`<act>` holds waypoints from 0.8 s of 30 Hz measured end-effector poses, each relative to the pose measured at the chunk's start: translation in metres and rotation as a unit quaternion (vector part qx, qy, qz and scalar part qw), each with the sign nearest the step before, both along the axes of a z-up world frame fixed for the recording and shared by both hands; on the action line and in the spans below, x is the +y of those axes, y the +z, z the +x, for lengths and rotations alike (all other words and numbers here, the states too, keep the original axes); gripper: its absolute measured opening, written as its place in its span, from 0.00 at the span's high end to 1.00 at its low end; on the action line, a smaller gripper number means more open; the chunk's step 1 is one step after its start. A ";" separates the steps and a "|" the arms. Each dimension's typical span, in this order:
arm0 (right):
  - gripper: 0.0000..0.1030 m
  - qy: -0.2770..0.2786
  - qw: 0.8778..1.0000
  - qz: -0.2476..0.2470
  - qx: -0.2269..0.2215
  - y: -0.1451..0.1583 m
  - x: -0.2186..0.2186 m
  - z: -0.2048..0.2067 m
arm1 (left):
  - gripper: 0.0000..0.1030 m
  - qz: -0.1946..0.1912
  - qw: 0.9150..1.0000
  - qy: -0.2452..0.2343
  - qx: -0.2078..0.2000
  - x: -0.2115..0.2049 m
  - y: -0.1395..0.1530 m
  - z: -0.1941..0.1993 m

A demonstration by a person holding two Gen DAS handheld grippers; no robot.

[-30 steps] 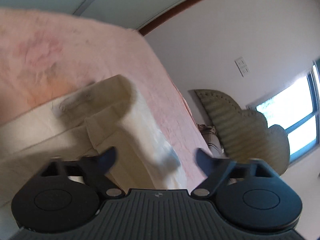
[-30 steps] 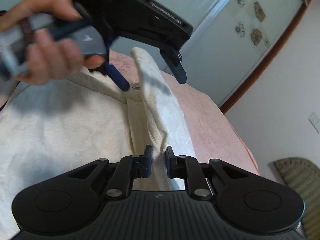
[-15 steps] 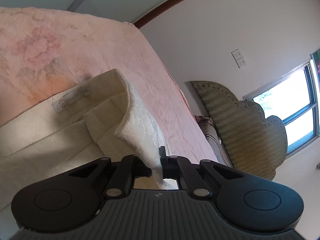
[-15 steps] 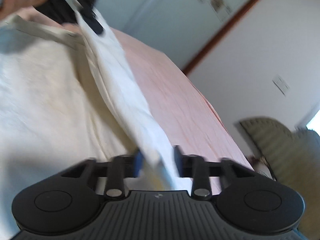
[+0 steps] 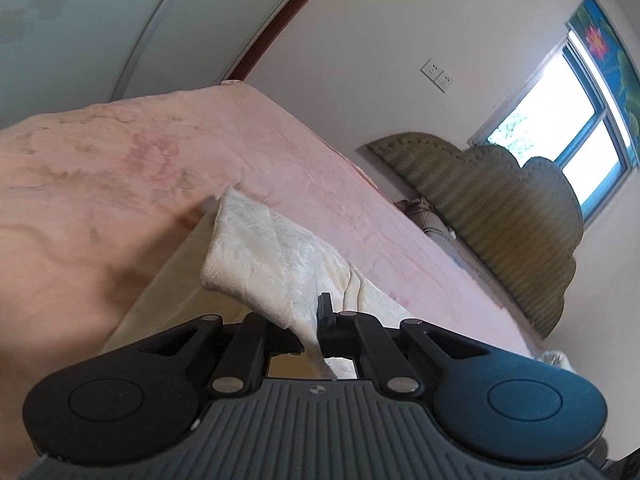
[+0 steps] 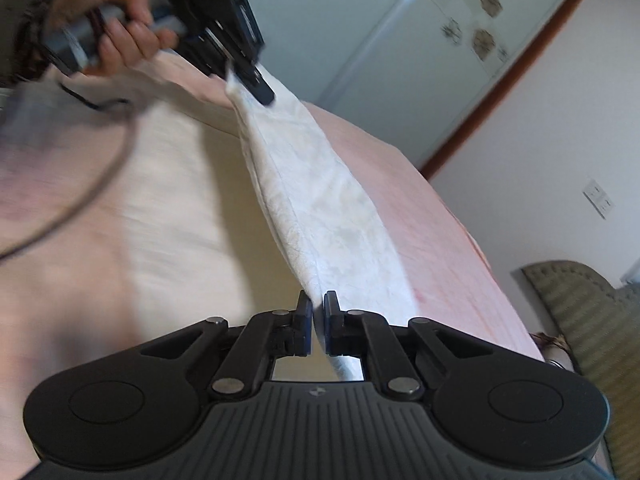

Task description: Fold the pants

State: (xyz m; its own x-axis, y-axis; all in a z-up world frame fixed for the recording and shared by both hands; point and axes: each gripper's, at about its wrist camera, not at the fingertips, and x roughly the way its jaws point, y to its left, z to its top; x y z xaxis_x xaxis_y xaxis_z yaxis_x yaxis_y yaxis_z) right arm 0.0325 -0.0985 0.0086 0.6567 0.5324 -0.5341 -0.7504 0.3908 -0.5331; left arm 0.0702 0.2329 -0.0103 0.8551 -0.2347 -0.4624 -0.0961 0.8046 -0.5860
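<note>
- Pants (image 6: pixel 320 200) are cream white with a faint embossed pattern, lying on a pink bedspread (image 6: pixel 420 208) with faded flower prints; one edge is lifted off the bed into a taut ridge between the two tools
- right gripper (image 6: pixel 317 320) has its jaws pinched together on the near end of that raised edge, cloth coming straight up out of the blue pads toward 12 o'clock
- left gripper (image 6: pixel 256 84) sits at about 11 o'clock in the right wrist view, clamped on the far end of the same ridge, with the left hand (image 6: pixel 120 28) wrapped round its handle and a dark cable (image 6: pixel 100 172) drooping below it
- from the left wrist view, left gripper (image 5: pixel 308 328) is closed on the fabric too: a folded corner of the pants (image 5: pixel 272 256) bunches up from the jaws toward 11 o'clock, a thin strip hanging down through them
- rest of the pants lies flat on the bed at 9 o'clock of the ridge, pretty blurry there
- background stuff: green padded headboard (image 5: pixel 500 220) at 3 o'clock, window (image 5: pixel 560 120) at 2 o'clock, wall sockets (image 5: pixel 438 76) on the white wall
</note>
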 end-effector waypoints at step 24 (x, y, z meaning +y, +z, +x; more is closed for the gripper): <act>0.86 -0.021 0.990 0.091 0.110 -0.019 -0.028 -0.062 | 0.50 0.252 0.961 0.093 0.063 -0.034 0.000 -0.049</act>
State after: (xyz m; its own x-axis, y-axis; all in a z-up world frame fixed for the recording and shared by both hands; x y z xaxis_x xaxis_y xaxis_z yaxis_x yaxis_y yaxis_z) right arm -0.0296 -0.1266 -0.0108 0.5594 0.6071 -0.5643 -0.8211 0.4991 -0.2770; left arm 0.0213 0.1989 -0.0098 0.7906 0.1975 -0.5796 -0.3098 0.9455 -0.1003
